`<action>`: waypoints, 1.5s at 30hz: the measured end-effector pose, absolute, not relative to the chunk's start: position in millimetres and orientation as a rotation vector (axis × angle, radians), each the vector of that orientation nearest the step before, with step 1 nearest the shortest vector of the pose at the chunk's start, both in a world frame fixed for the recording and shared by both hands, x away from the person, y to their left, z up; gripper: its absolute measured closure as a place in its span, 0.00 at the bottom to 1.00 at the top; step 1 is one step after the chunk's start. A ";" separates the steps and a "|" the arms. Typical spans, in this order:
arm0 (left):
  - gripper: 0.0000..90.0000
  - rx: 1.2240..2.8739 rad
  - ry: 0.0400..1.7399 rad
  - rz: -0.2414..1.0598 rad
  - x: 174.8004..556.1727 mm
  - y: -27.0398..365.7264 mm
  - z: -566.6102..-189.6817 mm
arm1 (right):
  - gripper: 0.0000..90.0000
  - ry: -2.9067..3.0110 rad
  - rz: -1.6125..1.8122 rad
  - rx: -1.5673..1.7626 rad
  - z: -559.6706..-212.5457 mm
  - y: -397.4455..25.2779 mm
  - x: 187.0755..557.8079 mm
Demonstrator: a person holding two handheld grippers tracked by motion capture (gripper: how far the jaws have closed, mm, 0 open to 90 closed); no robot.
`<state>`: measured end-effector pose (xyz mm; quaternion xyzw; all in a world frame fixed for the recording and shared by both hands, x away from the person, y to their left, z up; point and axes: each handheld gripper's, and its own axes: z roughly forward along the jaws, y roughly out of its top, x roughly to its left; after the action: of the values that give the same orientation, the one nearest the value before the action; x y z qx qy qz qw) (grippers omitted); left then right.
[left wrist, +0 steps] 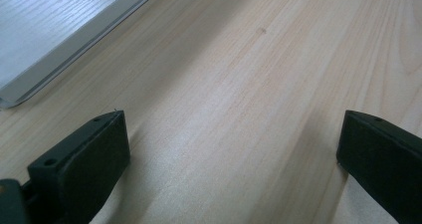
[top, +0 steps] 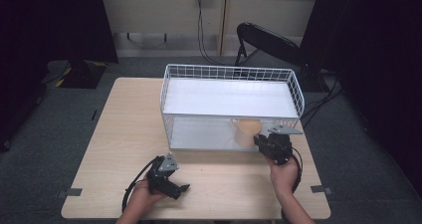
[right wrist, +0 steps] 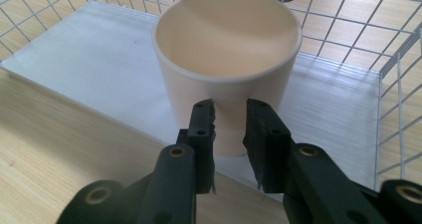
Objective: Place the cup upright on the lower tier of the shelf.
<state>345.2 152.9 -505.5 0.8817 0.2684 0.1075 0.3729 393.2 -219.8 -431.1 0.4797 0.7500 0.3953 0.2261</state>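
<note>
The left gripper (top: 171,180) rests idle on the counter (top: 124,134), jaws spread wide on nothing. The right gripper's (right wrist: 229,129) jaws stand nearly closed at the near wall of the cream cup (right wrist: 227,67), which sits in the white wire basket (top: 293,82); whether they pinch anything I cannot tell. A push could tip or slide the cup against the wire.

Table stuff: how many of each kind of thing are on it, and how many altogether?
Wire basket: 1
Beige cup: 1
Hand-held grippers, left and right: 2
Total: 4
</note>
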 end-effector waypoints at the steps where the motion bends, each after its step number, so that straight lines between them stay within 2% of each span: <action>1: 0.00 2.259 0.687 0.276 345.3 153.0 -505.5 | 0.83 2.069 1.091 1.323 -431.3 -219.9 393.5; 5: 0.00 2.259 0.688 0.276 345.2 152.9 -505.5 | 0.84 2.070 1.097 1.317 -431.6 -220.7 394.0; 7: 0.00 2.259 0.687 0.276 345.2 153.0 -505.5 | 0.73 2.064 1.099 1.315 -431.7 -220.8 393.7; 9: 0.00 2.259 0.687 0.276 345.2 153.0 -505.5 | 0.59 2.046 1.111 1.335 -431.5 -221.6 393.3; 12: 0.00 2.259 0.687 0.276 345.2 152.9 -505.5 | 0.45 2.048 1.129 1.352 -431.8 -223.8 393.1; 15: 0.00 2.259 0.687 0.276 345.2 153.0 -505.5 | 0.35 2.055 1.145 1.350 -431.7 -226.0 392.4; 18: 0.00 2.259 0.688 0.275 345.2 152.9 -505.5 | 0.29 2.055 1.157 1.344 -430.8 -227.3 390.8; 24: 0.00 2.259 0.687 0.275 345.2 152.9 -505.5 | 0.23 2.062 1.154 1.319 -430.3 -227.3 387.2; 45: 0.00 2.260 0.689 0.275 345.2 153.0 -505.4 | 0.16 2.091 1.163 1.247 -429.9 -228.8 373.7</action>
<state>345.2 153.0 -505.4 0.8818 0.2687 0.1074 0.3723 373.7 -228.8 -429.9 0.4509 0.7560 0.4206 0.2199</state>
